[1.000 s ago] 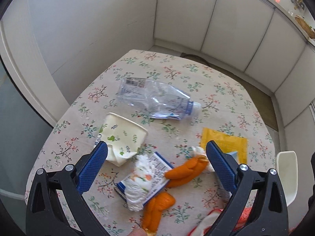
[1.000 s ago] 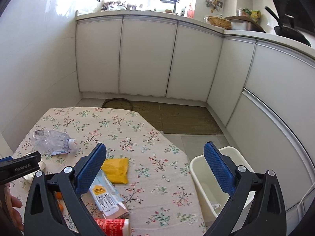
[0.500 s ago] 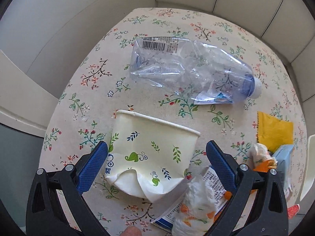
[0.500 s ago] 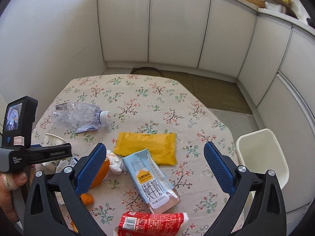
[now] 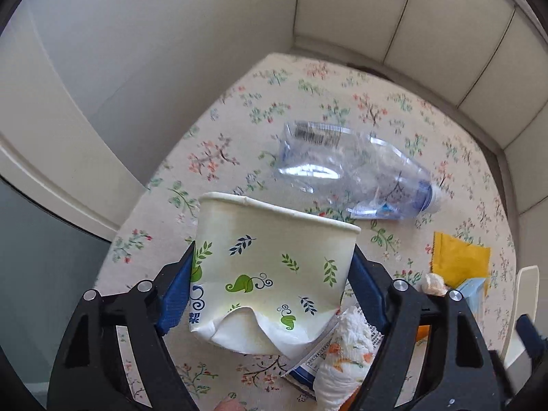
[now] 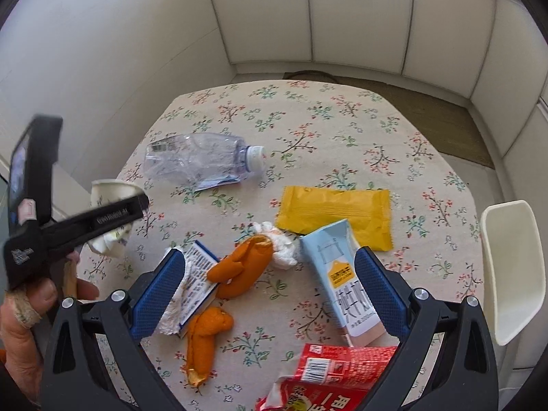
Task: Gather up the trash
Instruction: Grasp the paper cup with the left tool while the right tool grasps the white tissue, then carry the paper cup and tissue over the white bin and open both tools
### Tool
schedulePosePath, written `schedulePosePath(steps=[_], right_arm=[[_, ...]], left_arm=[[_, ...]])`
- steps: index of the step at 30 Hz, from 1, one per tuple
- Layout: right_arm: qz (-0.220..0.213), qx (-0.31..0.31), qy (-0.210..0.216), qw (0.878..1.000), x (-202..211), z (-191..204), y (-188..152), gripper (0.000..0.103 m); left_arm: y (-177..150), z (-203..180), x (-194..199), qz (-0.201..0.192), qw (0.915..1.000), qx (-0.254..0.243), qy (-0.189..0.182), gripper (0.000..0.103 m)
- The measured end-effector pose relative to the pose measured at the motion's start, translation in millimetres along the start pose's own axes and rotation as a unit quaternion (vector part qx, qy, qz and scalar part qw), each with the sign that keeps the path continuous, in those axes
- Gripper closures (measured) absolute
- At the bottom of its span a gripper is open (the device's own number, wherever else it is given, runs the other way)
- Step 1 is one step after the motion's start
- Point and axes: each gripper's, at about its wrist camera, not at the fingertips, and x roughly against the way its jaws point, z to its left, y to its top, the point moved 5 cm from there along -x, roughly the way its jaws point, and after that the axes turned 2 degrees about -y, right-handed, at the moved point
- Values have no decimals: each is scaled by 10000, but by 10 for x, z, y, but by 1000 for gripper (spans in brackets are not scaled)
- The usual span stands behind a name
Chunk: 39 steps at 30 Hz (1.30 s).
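The left gripper (image 5: 270, 294) has closed since a moment ago: its fingers (image 5: 176, 294) now pinch the crumpled paper cup (image 5: 274, 267) between them, lifted off the tabletop (image 6: 342, 130). The right gripper (image 6: 270, 294) hovers spread above orange peel (image 6: 239, 270); next, likely the white bin (image 6: 513, 274).

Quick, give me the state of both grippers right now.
Left gripper: shut on the paper cup, jaws pressing both of its sides.
Right gripper: open, holding nothing, above the orange peel and milk carton.
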Motion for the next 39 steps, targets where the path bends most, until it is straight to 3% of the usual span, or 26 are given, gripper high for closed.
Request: schedulePosePath(steps=[5,10,15,18,19,20,30,39], right_arm=[[489,341,334,9977,-260,400,-128,7],[779,588,423,9943,-514,721,-280,11],[1025,772,488,9905,-683,889,-424,20],[1101,833,530,9890,-757,925,-468,46],[1097,866,519,9888,-772,922,-468,59],[1084,880,511,9889,-770,905,-462,63],[789,586,872,9913,-543,810,-293,66],[99,41,994,9950,-30,379,66,66]], left_arm=[[207,137,896,-1155,9930,231,-116,25],[272,219,1252,-1643,9853,403,-246,25],[287,273,1217,-1544,9863,462,-343,25],[277,296,1181,-1450,9876,493,-356,25],[278,302,1164,-1423,9879,501,-362,25],[284,302,1152,-1407,9881,504,-357,25],[310,241,1144,-1402,9884,488,-329,25],[275,-60,1241,-1503,9865,304,-572,25]])
